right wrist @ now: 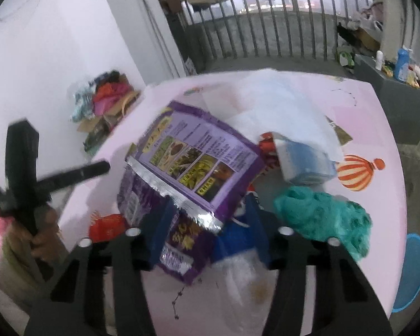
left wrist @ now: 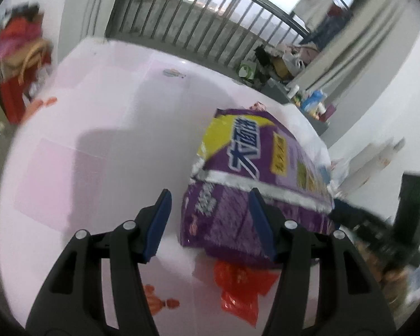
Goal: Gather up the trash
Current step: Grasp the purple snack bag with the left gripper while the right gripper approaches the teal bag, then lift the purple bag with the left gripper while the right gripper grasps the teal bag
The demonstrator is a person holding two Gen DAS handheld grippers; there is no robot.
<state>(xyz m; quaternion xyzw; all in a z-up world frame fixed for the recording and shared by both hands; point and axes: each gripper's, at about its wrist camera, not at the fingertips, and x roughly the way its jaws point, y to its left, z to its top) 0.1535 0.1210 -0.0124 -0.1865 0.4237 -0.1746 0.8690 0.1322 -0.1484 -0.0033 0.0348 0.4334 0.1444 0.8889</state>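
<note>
A big purple snack bag [left wrist: 254, 168] hangs tilted just above the pink table [left wrist: 98, 140]. In the right wrist view my right gripper [right wrist: 210, 224] is shut on the crumpled lower end of that purple bag [right wrist: 198, 156], together with a blue scrap [right wrist: 229, 240]. My left gripper [left wrist: 211, 218] is open to the left of the bag. The bag's lower corner shows between its blue pads, which do not press on it. A red wrapper [left wrist: 238, 288] lies under the bag and orange scraps [left wrist: 154, 299] lie near my left fingers.
Around the bag lie a teal mesh wad [right wrist: 322, 218], a blue-white pack [right wrist: 305, 162], white plastic sheeting [right wrist: 280, 106] and a clear wrapper [right wrist: 243, 280]. A person's hand [right wrist: 42, 240] holds the left tool at the table's left edge. A blue round container [right wrist: 411, 271] stands below the right edge.
</note>
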